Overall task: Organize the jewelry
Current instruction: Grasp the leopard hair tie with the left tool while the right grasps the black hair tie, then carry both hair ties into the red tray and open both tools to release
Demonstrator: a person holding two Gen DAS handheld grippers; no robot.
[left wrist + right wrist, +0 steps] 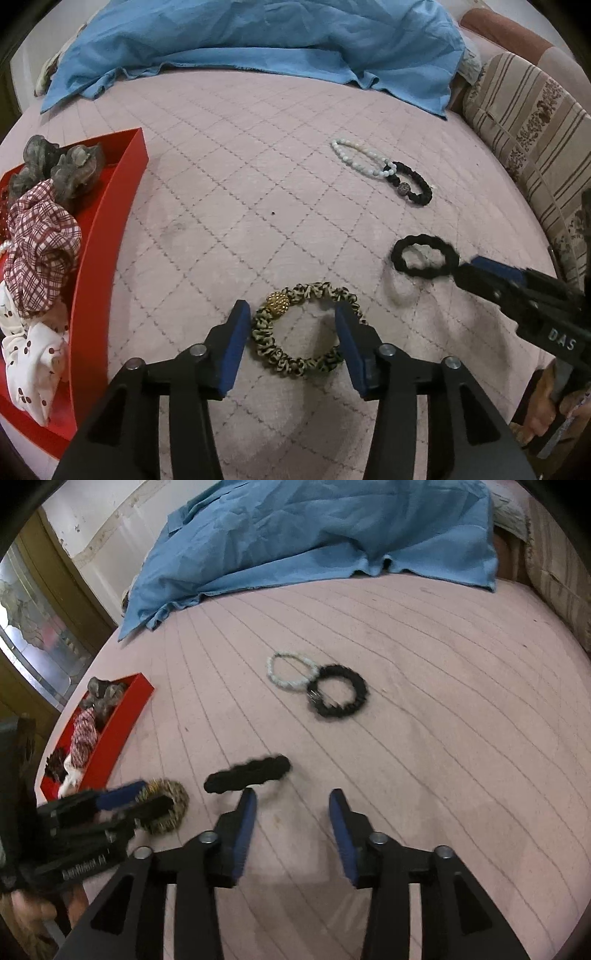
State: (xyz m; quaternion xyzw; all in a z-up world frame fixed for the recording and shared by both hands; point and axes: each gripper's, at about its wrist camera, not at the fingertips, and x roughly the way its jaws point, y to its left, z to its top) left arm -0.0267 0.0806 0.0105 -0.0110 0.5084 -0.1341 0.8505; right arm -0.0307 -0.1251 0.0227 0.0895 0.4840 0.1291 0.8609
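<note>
- Softness is your guide: the striped scrunchie (306,329) looks light and squashy, so pinch its fabric band, away from the hard gold bead (276,300).
- It lies flat on the pink quilt (236,206), a ring of tan and black ruffles.
- Your left gripper (291,314) stands apart, straddling one side of the ring without clamping it.
- Your right gripper (292,801) is also apart and empty, beside the black hair tie (247,774).
- The red tray (110,236) sits left.

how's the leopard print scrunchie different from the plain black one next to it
The leopard print scrunchie is tan with black stripes and carries a gold sparkly bead; the black scrunchie is plain black with no bead. The leopard print scrunchie lies between the open fingers of the left gripper, while the black scrunchie sits at the tip of the right gripper. Both are fabric loops lying on the pink quilted cover.
</note>
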